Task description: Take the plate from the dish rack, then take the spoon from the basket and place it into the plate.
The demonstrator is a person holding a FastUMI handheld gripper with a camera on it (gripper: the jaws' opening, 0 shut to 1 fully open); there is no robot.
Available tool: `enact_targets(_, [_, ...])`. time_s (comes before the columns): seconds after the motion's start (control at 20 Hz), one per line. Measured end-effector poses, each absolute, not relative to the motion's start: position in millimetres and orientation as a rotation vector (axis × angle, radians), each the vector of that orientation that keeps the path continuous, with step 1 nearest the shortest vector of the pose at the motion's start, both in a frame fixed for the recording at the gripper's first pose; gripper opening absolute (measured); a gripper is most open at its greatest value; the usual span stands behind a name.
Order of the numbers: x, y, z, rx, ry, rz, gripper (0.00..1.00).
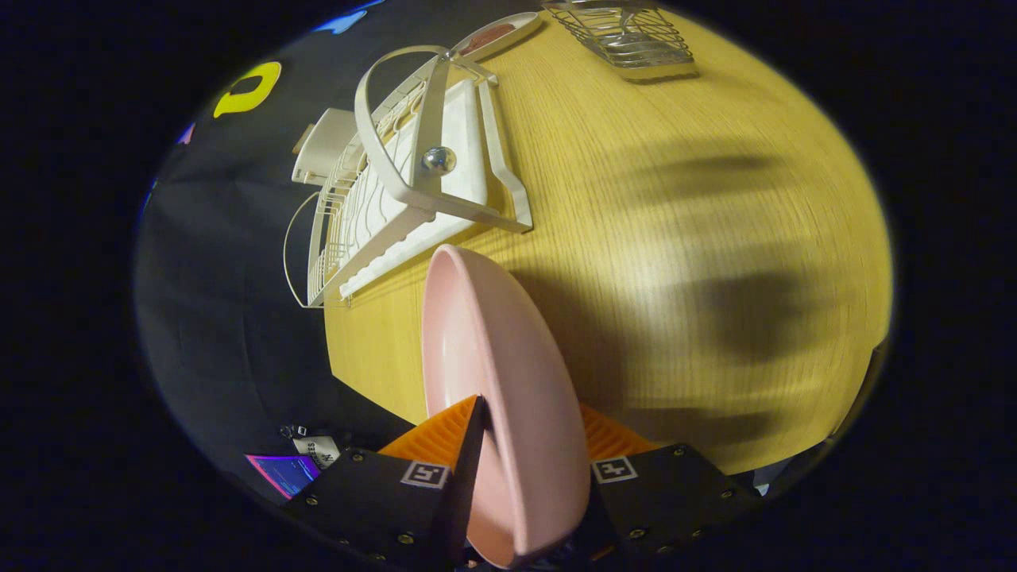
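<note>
A pink plate [508,397] stands on edge between my fingers, and the gripper [524,433] is shut on its rim, holding it above the wooden table [699,238]. Beyond the plate sits the white dish rack [397,191], with no dishes that I can see in it. Farther off, across the table, stands a wire basket [628,36]; I cannot make out the spoon inside it. The whole view is tilted.
A small white dish with something reddish in it [496,36] lies behind the rack, beside the basket. A white box [322,147] sits past the rack. Dark shadows fall on the bare wood to the right of the plate.
</note>
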State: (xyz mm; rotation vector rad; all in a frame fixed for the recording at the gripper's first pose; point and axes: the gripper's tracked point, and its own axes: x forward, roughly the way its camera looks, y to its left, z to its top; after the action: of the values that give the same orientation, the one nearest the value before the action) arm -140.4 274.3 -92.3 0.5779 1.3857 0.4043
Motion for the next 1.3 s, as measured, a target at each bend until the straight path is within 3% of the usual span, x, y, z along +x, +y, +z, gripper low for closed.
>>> enact_targets(0.05, [-141,272,-90,0.587,1.387,0.407,0.53])
enact_targets(0.1, [-141,272,-90,0.601,1.386,0.408,0.65])
enact_targets(0.2, [-139,262,-89,0.582,1.375,0.39,0.75])
enact_targets(0.6, [-125,220,-72,0.538,1.273,0.334,0.75])
enact_targets(0.85, [-92,186,-30,0.54,1.059,0.244,0.75])
enact_targets(1.3, [-4,111,40,0.597,0.619,-0.042,0.75])
